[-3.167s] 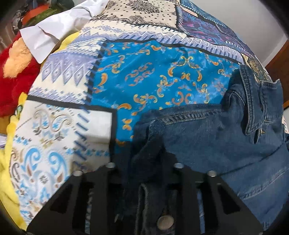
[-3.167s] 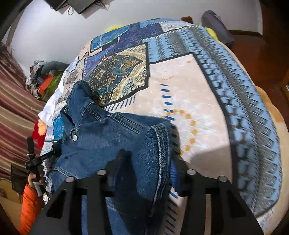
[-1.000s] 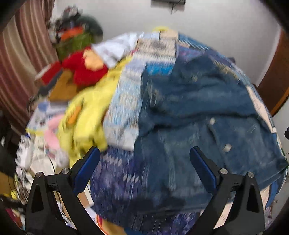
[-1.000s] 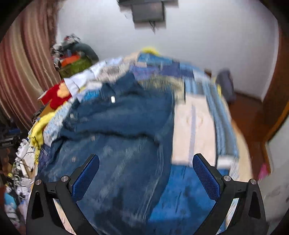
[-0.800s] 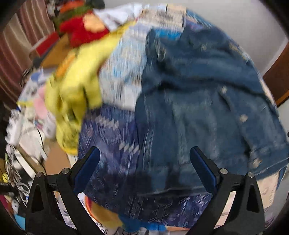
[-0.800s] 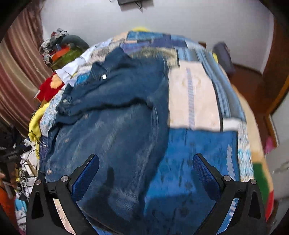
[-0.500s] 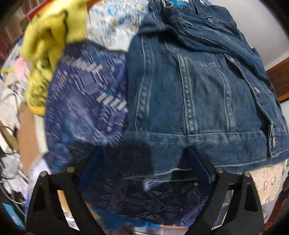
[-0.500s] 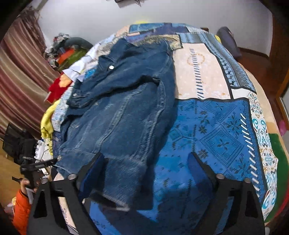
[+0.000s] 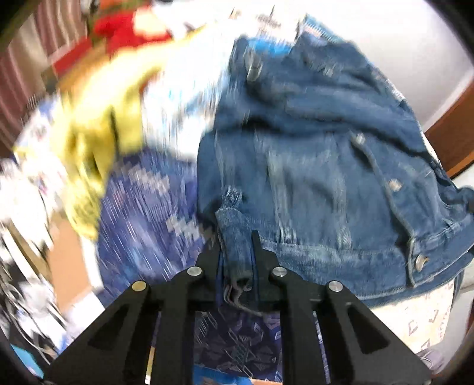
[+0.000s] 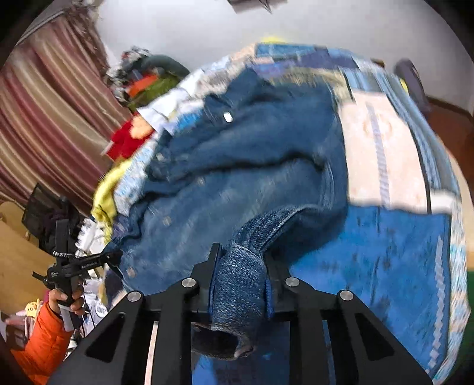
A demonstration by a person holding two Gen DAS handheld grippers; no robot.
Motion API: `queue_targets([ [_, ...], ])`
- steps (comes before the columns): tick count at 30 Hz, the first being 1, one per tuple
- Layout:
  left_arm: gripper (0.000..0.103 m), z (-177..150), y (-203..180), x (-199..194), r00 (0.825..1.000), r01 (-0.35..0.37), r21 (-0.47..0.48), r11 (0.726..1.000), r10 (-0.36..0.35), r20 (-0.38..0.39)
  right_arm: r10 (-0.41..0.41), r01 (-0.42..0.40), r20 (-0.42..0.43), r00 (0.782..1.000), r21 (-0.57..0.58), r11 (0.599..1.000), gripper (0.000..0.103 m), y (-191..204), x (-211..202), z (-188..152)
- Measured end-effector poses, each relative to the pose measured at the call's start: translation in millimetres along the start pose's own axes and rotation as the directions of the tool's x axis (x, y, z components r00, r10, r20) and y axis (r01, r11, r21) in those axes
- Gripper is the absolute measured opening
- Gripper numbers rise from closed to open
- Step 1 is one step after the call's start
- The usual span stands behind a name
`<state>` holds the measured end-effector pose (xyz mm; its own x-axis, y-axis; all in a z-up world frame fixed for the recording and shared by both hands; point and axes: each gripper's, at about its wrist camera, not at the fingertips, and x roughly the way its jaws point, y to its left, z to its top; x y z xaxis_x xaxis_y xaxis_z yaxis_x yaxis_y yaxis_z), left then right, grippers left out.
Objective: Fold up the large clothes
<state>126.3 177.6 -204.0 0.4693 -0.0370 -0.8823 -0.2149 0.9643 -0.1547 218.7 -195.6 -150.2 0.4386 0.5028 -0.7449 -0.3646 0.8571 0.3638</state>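
Note:
A blue denim jacket (image 9: pixel 311 165) lies spread on a patchwork bedspread (image 9: pixel 148 213), collar at the far end. My left gripper (image 9: pixel 237 245) is shut on the jacket's near hem corner, which bunches between the fingers. The jacket also shows in the right wrist view (image 10: pixel 237 177). My right gripper (image 10: pixel 241 257) is shut on the other hem corner, with denim draped over and between its fingers. Both views are motion-blurred.
Yellow cloth (image 9: pixel 97 124) and red cloth (image 9: pixel 124 26) lie at the bed's left side. A striped curtain (image 10: pixel 44 118) hangs left. A clothes pile (image 10: pixel 145 80) sits at the far corner. The left gripper and an orange sleeve show in the right wrist view (image 10: pixel 68 266).
Both grippers were open above the jacket's near hem. They have come down and shut on the two hem corners, and the hem is now lifted off the bedspread.

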Motion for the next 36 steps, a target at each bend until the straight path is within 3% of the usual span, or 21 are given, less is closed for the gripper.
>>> queue_targets([
  [4,0.013,38,-20,-40,0.991,0.001,0.034,0.999,-0.006,0.137,-0.021,0.028,0.109,0.994,-0.068,0.997,0.018,14,-12,38],
  [7,0.012,78,-28,-64,0.973,0.005,0.024,1.0,-0.011,0.229,-0.039,0.053,0.184,0.982,-0.067,0.996,0.016,17,-17,65],
  [13,0.012,156,-37,-66,0.941,-0.018,0.037,0.999,0.005,0.337,-0.052,0.057,0.287,0.956,-0.011,0.998,0.015,0,-24,126],
  [17,0.012,201,-38,-50,0.926,-0.03,0.019,0.999,0.02,0.377,-0.09,0.081,0.308,0.947,0.04,0.996,0.015,-21,-13,160],
  [20,0.012,239,-36,-21,0.935,-0.018,-0.012,1.0,0.021,0.354,-0.125,0.106,0.292,0.948,0.08,0.991,0.015,-38,14,183],
  [24,0.012,275,-38,23,0.947,-0.057,-0.046,0.997,0.069,0.313,-0.211,0.19,0.247,0.946,0.106,0.976,0.015,-56,68,210],
  [27,0.012,295,-29,74,0.967,-0.061,-0.1,0.993,0.084,0.24,-0.253,0.236,0.185,0.949,0.112,0.965,0.015,-72,113,226],
  [32,0.014,294,-14,163,0.992,-0.104,-0.14,0.985,0.113,0.06,-0.275,0.266,0.104,0.956,0.087,0.96,0.016,-95,166,222],
  [36,0.016,286,-16,196,0.995,-0.102,-0.098,0.99,0.103,0.014,-0.241,0.24,0.069,0.968,0.022,0.97,0.016,-105,180,210],
])
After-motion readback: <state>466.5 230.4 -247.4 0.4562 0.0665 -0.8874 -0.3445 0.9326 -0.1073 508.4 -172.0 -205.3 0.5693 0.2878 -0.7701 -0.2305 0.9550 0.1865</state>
